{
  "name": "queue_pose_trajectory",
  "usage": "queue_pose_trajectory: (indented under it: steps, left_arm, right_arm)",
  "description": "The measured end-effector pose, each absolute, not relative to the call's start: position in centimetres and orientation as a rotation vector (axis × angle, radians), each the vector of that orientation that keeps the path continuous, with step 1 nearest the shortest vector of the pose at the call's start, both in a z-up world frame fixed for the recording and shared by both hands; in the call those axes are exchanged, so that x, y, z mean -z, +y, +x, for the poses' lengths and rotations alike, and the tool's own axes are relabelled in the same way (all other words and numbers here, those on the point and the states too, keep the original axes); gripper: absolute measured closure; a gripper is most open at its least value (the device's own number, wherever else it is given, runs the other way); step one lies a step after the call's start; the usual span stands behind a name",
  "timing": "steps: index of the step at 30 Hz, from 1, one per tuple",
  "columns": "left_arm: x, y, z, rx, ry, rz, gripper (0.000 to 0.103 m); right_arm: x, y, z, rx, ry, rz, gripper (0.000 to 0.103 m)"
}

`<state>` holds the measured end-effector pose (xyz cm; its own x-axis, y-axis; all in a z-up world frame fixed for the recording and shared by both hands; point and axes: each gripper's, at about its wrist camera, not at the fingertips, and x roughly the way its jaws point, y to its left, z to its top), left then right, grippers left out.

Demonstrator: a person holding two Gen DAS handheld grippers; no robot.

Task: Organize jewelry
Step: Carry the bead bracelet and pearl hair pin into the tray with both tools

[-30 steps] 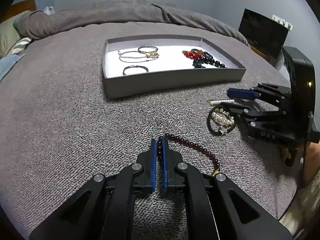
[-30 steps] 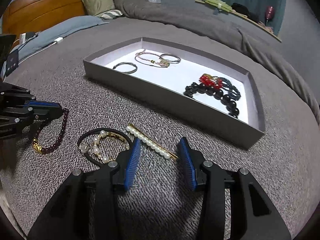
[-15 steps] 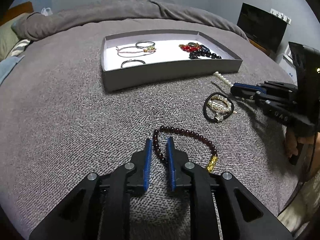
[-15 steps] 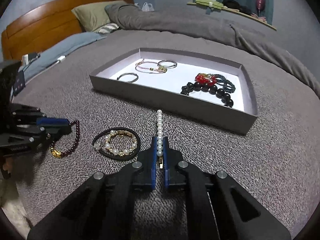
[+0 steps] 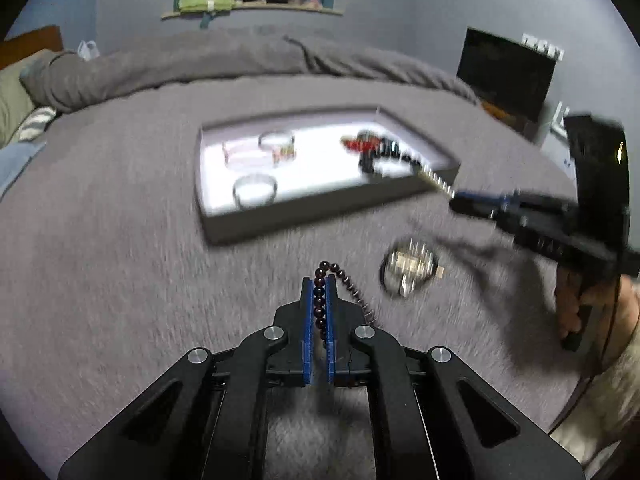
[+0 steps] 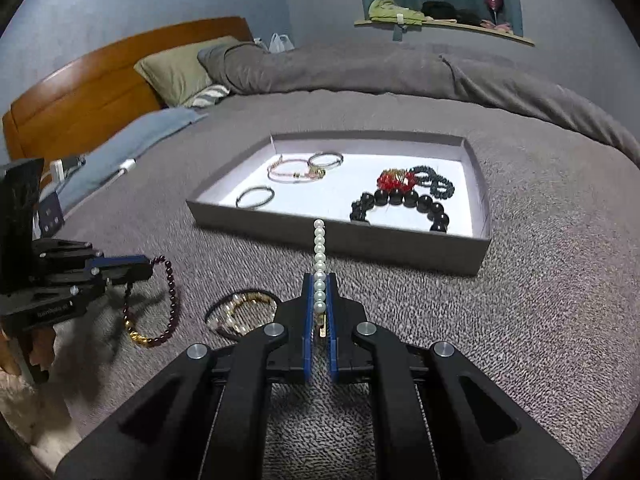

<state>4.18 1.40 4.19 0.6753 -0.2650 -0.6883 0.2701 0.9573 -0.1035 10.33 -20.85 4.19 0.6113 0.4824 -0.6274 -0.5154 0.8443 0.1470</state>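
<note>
My left gripper [image 5: 319, 280] is shut on a dark red bead bracelet [image 5: 336, 272] and holds it above the grey blanket; the bracelet also shows hanging from it in the right wrist view [image 6: 170, 300]. My right gripper [image 6: 319, 278] is shut on a pearl hair pin [image 6: 319, 248] that points at the grey tray [image 6: 340, 236]. The tray [image 5: 304, 216] holds thin bangles [image 6: 296, 172] on the left and red, black and blue bead bracelets [image 6: 404, 192] on the right. A black-and-pearl bracelet [image 6: 244, 312] lies on the blanket in front of the tray.
The bed's grey blanket [image 6: 520, 300] is the work surface. A rolled duvet [image 6: 380, 68] and pillows [image 6: 180, 68] lie behind the tray. A wooden headboard [image 6: 80, 100] stands at the far left. A dark screen [image 5: 508, 72] stands to the right.
Both grippers have lifted off the blanket, the left with the dark red bracelet, the right with the pearl pin, and moved toward the tray. The left jaws have closed on the beads.
</note>
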Motion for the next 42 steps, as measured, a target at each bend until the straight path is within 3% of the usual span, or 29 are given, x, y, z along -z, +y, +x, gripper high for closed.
queue_pose_trajectory:
  steps: [12,25,42]
  left_arm:
    - [-10.6,1.2,13.5,0.334,0.620,-0.073,0.097]
    - [-3.1,1.6,19.5,0.392,0.841,-0.148,0.097]
    - [-1.3,0.3,19.8,0.310,0.858,0.010,0.097]
  right_arm:
    - [-8.6,-18.2,17.8,-0.463,0.602,-0.049,0.097]
    - [-3.3,-16.6,22.4,-0.550,0.827,0.052,0.097]
    - [-1.5,-14.5,22.0,-0.516,0.892,-0.032,0.097]
